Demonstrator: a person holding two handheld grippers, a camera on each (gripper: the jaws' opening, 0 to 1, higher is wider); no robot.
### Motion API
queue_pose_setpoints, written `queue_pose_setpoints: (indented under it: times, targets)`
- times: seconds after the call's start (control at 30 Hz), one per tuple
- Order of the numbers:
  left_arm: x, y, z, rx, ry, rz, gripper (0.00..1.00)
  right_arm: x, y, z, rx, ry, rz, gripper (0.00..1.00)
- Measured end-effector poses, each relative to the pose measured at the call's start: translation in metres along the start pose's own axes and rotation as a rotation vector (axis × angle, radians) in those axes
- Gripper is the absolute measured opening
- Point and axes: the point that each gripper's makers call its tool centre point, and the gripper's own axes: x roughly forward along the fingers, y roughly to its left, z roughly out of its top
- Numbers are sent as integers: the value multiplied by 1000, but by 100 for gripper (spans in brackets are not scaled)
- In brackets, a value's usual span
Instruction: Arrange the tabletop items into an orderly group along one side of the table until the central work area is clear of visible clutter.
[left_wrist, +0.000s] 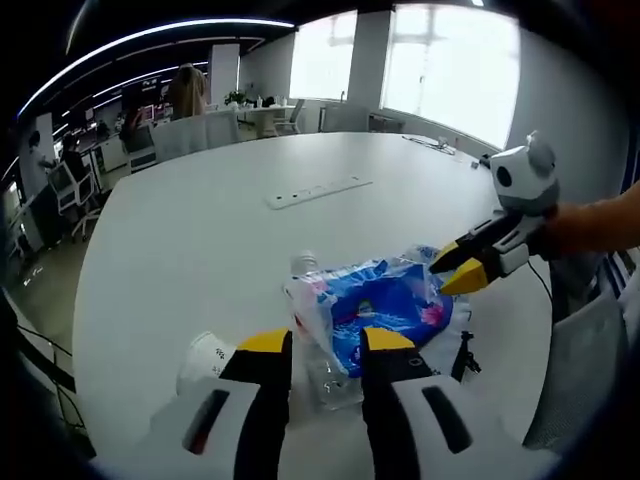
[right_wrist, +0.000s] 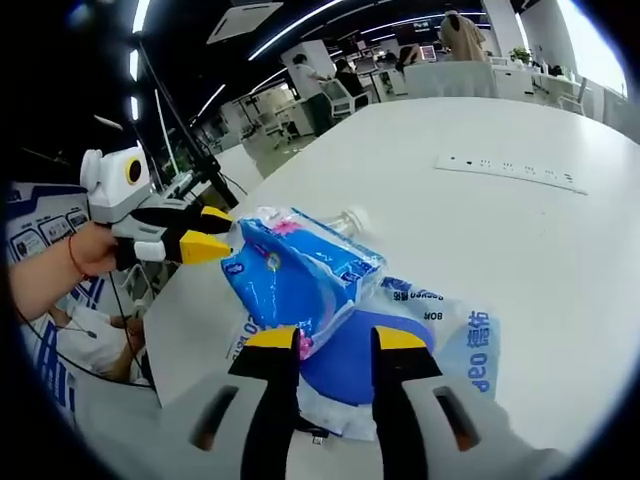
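Note:
A clear plastic bottle (left_wrist: 322, 345) lies on the white table (left_wrist: 200, 230) with its cap (left_wrist: 303, 262) pointing away. My left gripper (left_wrist: 327, 343) is shut on the bottle's body. A blue tissue pack (left_wrist: 385, 305) rests against the bottle. My right gripper (left_wrist: 455, 272) comes in from the right, its yellow tips at the pack's edge. In the right gripper view the blue tissue pack (right_wrist: 300, 265) is tilted up, its near corner between the jaws of my right gripper (right_wrist: 336, 340), which looks shut on it. The left gripper (right_wrist: 208, 232) holds at the pack's far end, beside the bottle cap (right_wrist: 352, 218).
A second, flatter blue-and-white pack (right_wrist: 440, 320) lies under the tilted one. A white paper cup (left_wrist: 203, 358) lies on its side left of my left jaws. A flat power strip (left_wrist: 318, 190) sits mid-table. Chairs (left_wrist: 195, 132) and people stand beyond the far edge.

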Motion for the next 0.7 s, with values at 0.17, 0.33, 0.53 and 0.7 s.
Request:
queue_pose_setpoints:
  times: [0.17,0.33,0.53,0.7]
  targets:
    - [2,-2,-1,3,4,-5,16,2,0,0,15,0,0,19]
    - [3,0,-3,-7,12,-3,16,6,1,-1,27,5,2,16]
    - [4,0,-5,-8,18,-3,10,9,4,0,47,1,15,5]
    - [5,1,-6,-9,21,5,4,10,5,0,55,0,24,2]
